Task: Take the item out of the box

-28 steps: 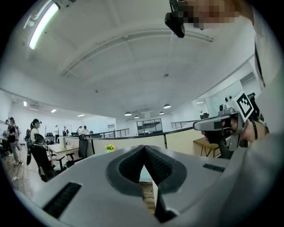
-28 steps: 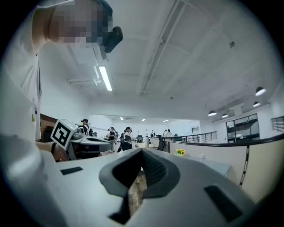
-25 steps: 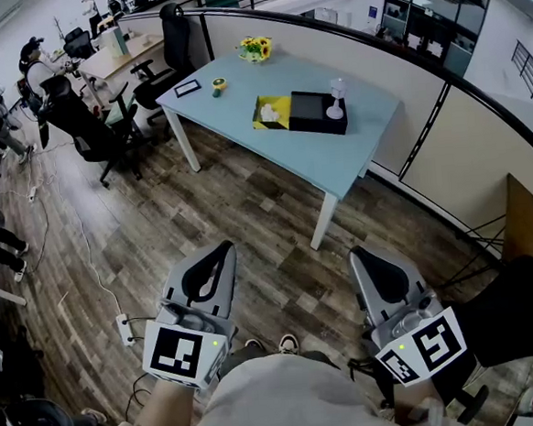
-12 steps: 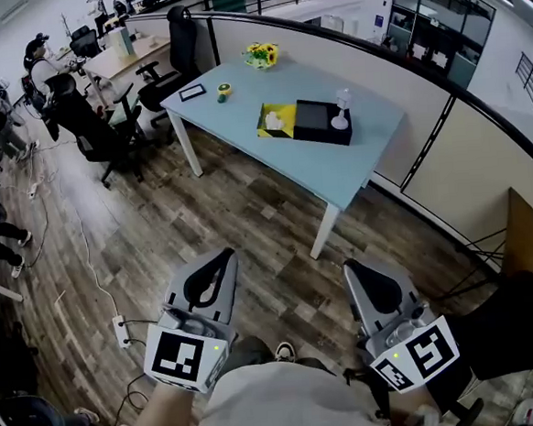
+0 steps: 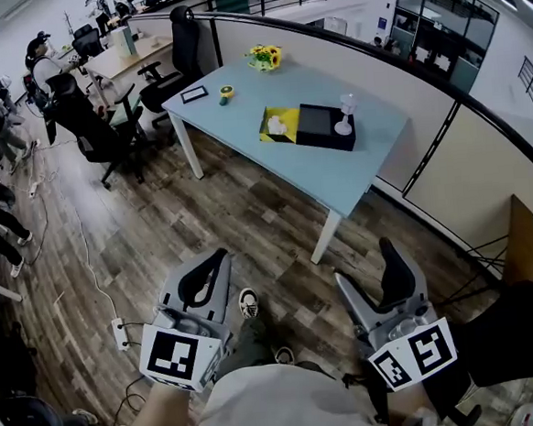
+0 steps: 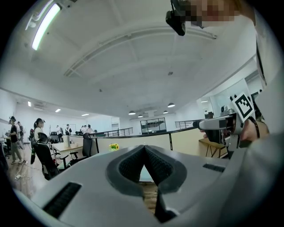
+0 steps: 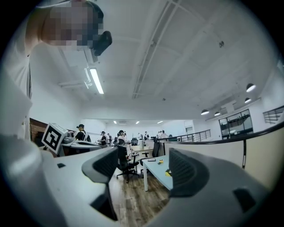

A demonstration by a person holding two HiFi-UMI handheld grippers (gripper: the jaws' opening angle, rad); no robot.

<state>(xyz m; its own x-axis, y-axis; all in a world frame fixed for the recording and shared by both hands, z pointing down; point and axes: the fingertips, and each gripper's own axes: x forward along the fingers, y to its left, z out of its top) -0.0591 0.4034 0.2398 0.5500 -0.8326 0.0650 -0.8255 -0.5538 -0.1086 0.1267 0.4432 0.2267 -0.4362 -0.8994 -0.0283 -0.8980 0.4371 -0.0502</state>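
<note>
Facing table [image 5: 241,118] edge: left hand-held gripper [image 5: 218,257] together, right hand-held gripper [image 5: 363,260] just opened, empty.

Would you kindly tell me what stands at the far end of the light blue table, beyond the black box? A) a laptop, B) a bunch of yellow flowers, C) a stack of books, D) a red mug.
B: the head view shows yellow flowers at the far end of the light blue table, past the black box.
</note>
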